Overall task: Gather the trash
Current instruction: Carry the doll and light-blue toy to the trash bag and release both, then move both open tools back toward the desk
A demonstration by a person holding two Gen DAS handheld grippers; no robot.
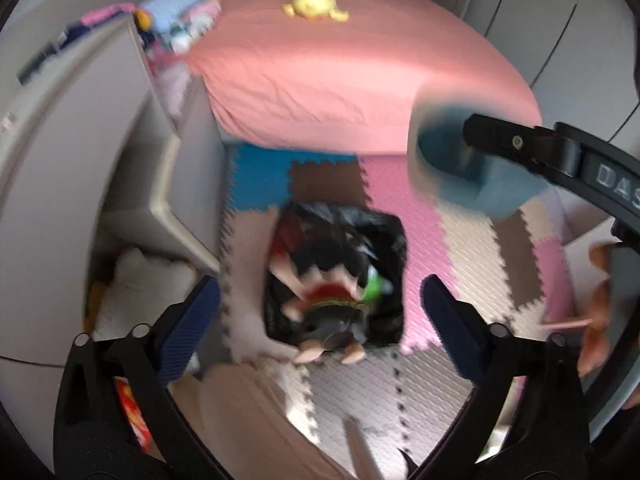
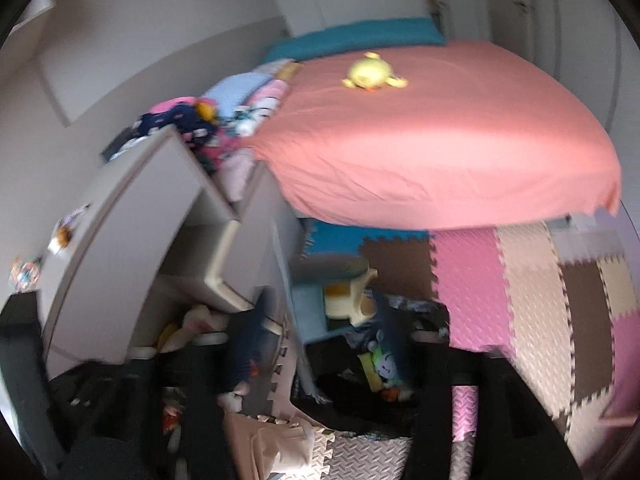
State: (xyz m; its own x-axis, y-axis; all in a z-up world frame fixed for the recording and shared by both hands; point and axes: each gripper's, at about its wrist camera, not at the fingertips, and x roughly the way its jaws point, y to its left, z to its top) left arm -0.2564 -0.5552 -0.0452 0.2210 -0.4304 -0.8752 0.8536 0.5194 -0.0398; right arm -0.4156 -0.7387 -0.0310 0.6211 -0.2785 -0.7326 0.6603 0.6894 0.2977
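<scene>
A bin lined with a black bag stands on the foam floor mat, holding wrappers and a green piece of trash. My left gripper hangs open and empty above it, blue pads wide apart. The right gripper's black finger crosses the upper right of the left wrist view, against a blurred blue cup-like thing. In the right wrist view my right gripper is badly blurred over the bin; a blue and cream object sits between its fingers, grip unclear.
A bed with a pink sheet and a yellow plush toy fills the back. A grey cabinet with an open drawer stands at left. Coloured puzzle mats cover the floor. White wardrobes are at right.
</scene>
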